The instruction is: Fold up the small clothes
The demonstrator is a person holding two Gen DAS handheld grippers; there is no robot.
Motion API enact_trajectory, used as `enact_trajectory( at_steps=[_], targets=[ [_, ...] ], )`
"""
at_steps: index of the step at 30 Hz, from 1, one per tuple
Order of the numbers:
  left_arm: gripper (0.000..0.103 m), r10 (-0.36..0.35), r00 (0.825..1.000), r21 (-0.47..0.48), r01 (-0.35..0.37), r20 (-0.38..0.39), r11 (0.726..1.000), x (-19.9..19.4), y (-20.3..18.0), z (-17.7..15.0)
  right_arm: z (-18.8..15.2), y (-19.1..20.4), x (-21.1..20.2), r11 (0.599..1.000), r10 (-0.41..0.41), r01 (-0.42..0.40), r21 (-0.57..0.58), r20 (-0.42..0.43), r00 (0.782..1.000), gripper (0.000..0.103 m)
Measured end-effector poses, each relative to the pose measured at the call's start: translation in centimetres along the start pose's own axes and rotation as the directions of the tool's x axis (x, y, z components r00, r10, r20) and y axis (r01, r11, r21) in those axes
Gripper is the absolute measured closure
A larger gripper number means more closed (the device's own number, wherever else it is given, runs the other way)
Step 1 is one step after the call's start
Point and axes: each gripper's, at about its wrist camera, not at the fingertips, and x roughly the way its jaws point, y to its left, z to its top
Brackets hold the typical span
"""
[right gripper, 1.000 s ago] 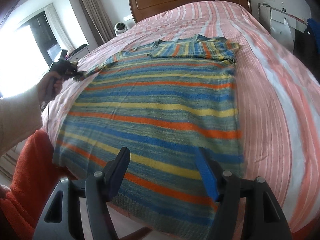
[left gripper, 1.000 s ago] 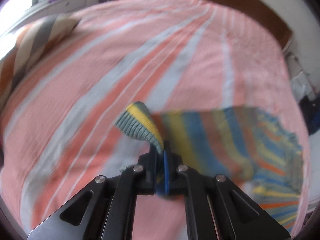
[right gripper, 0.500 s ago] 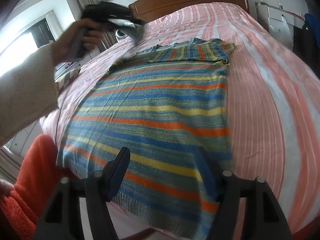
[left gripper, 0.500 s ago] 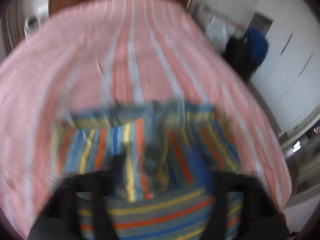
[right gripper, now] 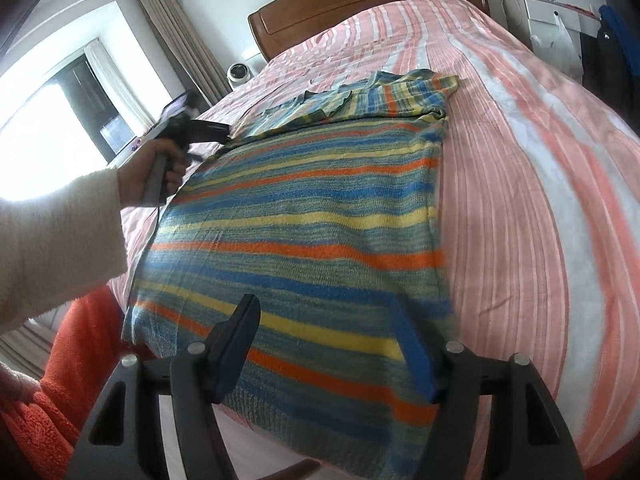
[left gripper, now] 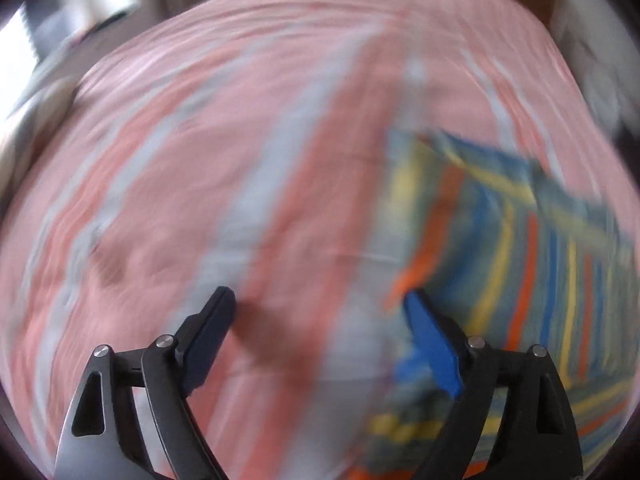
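The striped sweater (right gripper: 304,224) lay spread flat on the bed (right gripper: 540,184), its bands of blue, yellow, orange and grey-green running across the body. Its hem hung just over the near edge of the mattress, and its upper part reached toward the wooden headboard (right gripper: 360,4). One sleeve (right gripper: 384,100) was folded across the chest near the collar, lying on top of the body of the garment. The right gripper (right gripper: 332,340) hovered over the hem end with its two fingers spread wide apart and nothing between them; whether the tips touched the knit could not be told. In the right wrist view the left hand (right gripper: 152,172), in a cream fleece cuff, held its tool by the handle at the far left edge of the sweater, near the shoulder. The left wrist view was heavily blurred, but the left gripper (left gripper: 320,312) showed its fingers apart and empty above the pink and white striped bedspread (left gripper: 200,160), with the sweater's edge just beside the blue finger on the right of that view. An orange fleece garment (right gripper: 68,384) filled the lower left corner of the right wrist view, close to the bed's near edge. A small white round device (right gripper: 239,71) stood beside the headboard, next to the curtain (right gripper: 180,40).
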Motion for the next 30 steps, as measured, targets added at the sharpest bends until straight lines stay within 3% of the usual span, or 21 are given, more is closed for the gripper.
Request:
enact_trajectory(
  at_steps=[1,2,4,6,7,8,9,11,13,18,21,24,27,30],
  targets=[
    [0.017,-0.029,0.999,-0.046,0.029,0.014,0.999,-0.7,1.0,0.3,0.0,0.0,0.0,1.000,-0.003,0.003,-0.002,0.001,1.000,0.036],
    [0.016,-0.101,0.995,-0.068,0.102,0.028,0.992,-1.0,1.6,0.5,0.0,0.0,0.1,1.000,-0.006,0.006,-0.005,0.000,1.000,0.036],
    [0.013,-0.271,0.962,-0.082,0.272,0.025,0.959,-1.4,1.7,1.0,0.1,0.1,0.2,1.000,-0.009,0.009,-0.007,0.000,1.000,0.036],
    [0.011,-0.301,0.954,-0.025,0.301,-0.004,0.953,-1.3,0.6,0.7,0.1,0.1,0.4,1.000,-0.013,0.013,-0.007,0.000,1.000,0.036],
    [0.011,-0.257,0.966,0.039,0.257,-0.022,0.966,-1.0,-0.4,0.2,0.1,0.2,0.4,1.000,-0.016,0.016,-0.009,0.000,1.000,0.036],
    [0.015,-0.156,0.987,0.124,0.160,-0.040,0.979,-0.3,-1.3,-0.8,0.1,0.3,0.4,1.000,-0.020,0.020,-0.013,0.001,1.000,0.036],
    [0.019,-0.086,0.995,0.173,0.092,-0.045,0.981,0.2,-1.7,-1.3,0.1,0.3,0.3,1.000,-0.023,0.023,-0.014,0.003,1.000,0.036],
    [0.019,-0.059,0.998,0.232,0.053,0.022,0.971,-0.4,-1.9,-2.5,0.1,0.2,0.0,0.999,-0.033,0.033,-0.010,0.013,0.999,0.036],
    [0.019,0.038,0.998,0.244,-0.050,0.051,0.969,-1.1,-0.9,-3.7,0.1,0.0,-0.5,0.999,-0.053,0.053,-0.007,0.025,0.998,0.036],
    [0.020,-0.002,0.998,0.161,-0.007,0.060,0.987,-4.5,3.9,-6.0,0.4,-1.6,-1.0,0.994,-0.097,0.095,0.051,0.045,0.994,0.036],
    [0.011,-0.057,0.994,0.162,0.041,0.090,0.986,-7.0,5.4,-7.8,1.1,-2.6,-1.9,0.985,-0.155,0.149,0.090,0.066,0.986,0.036],
    [0.006,-0.072,0.988,0.182,0.047,0.137,0.982,-8.0,6.5,-9.1,2.4,-3.9,-3.3,0.959,-0.278,0.269,0.092,0.097,0.956,0.034],
    [0.005,-0.051,0.985,0.187,0.019,0.166,0.982,-7.1,6.9,-9.3,4.8,-6.2,-3.2,0.912,-0.409,0.404,0.067,0.098,0.907,0.024],
    [0.005,-0.001,0.980,0.153,-0.030,0.197,0.988,-4.6,7.5,-8.8,7.3,-9.4,-1.3,0.889,-0.458,0.454,0.064,0.074,0.886,0.024]
  ],
)
